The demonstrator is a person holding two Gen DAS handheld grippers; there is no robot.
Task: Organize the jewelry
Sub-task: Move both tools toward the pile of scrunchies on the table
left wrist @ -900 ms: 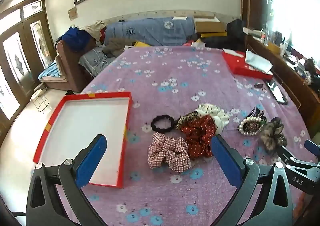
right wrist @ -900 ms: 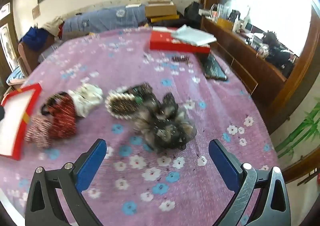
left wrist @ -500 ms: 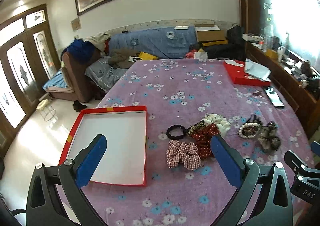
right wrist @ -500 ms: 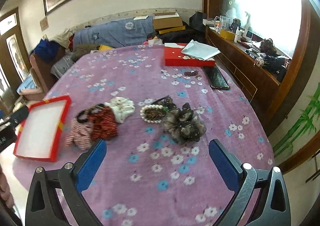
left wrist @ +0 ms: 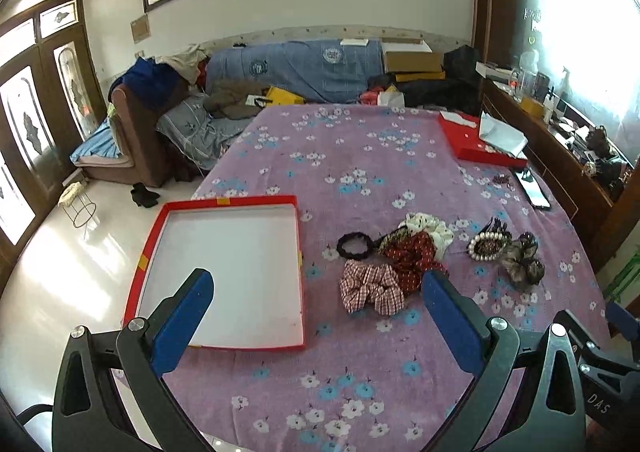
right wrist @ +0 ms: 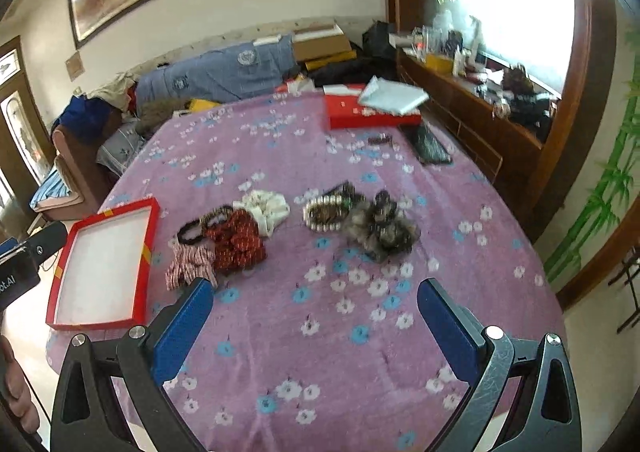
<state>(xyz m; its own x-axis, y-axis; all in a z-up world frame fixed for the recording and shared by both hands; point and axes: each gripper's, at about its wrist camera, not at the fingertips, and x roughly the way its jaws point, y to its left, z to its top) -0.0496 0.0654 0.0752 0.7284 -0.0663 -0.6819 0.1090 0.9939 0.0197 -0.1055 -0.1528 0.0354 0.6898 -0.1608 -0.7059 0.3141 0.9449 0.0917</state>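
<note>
Left wrist view: left gripper (left wrist: 318, 310) fingers spread wide, holding nothing. Right gripper (right wrist: 314, 316) likewise wide, unladen. Plaid scrunchie (left wrist: 371, 289), red dotted scrunchie (left wrist: 412, 257), black hair tie (left wrist: 354, 245), pearl bracelet (left wrist: 489, 245) clustered on floral tablecloth (left wrist: 352, 156), right of red tray (left wrist: 298, 252).

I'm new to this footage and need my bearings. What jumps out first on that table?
The empty red tray with its white floor stands out at the table's near left. Right of it lies a cluster of hair accessories: a checked scrunchie, a dark red one, a black hair tie and a pearl piece. Both the left gripper and right gripper hang open above the purple floral tablecloth.
</note>
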